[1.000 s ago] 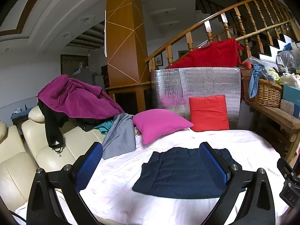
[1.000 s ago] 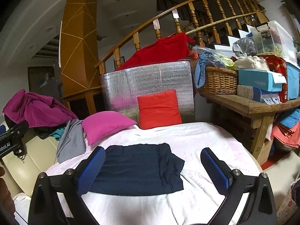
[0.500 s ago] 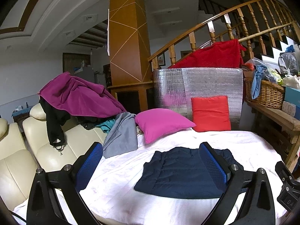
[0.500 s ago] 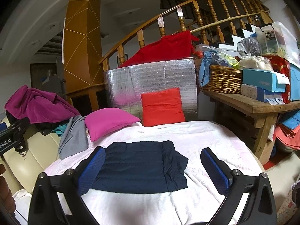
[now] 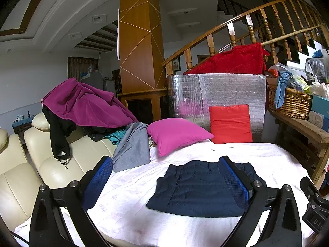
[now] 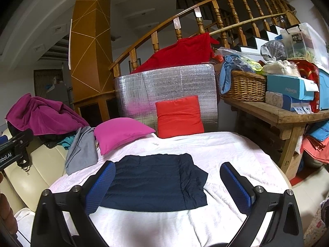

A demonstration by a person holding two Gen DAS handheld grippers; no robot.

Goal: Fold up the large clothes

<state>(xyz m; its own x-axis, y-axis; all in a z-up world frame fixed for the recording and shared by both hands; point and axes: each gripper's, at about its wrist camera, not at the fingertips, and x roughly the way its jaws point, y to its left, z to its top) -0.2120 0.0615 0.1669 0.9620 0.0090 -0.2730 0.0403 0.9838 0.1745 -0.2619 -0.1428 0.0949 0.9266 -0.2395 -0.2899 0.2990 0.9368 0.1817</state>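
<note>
A navy quilted jacket (image 5: 195,189) lies folded into a flat rectangle on the white-covered table (image 5: 131,216). It also shows in the right wrist view (image 6: 156,181), with a thinner flap on its right side. My left gripper (image 5: 164,177) is open and empty, held above the table's near edge, left of the jacket's middle. My right gripper (image 6: 166,183) is open and empty, held above the jacket's near edge. Neither gripper touches the cloth.
A pink pillow (image 5: 176,133), a red cushion (image 5: 230,121) and a grey garment (image 5: 133,146) lie at the table's far side. A cream sofa (image 5: 41,160) with a purple garment (image 5: 82,105) stands left. A wooden bench (image 6: 283,117) with a wicker basket (image 6: 246,86) stands right.
Both grippers have drifted slightly, so the scene has shifted a little in each view. The jacket has not moved. Both grippers stay open.
</note>
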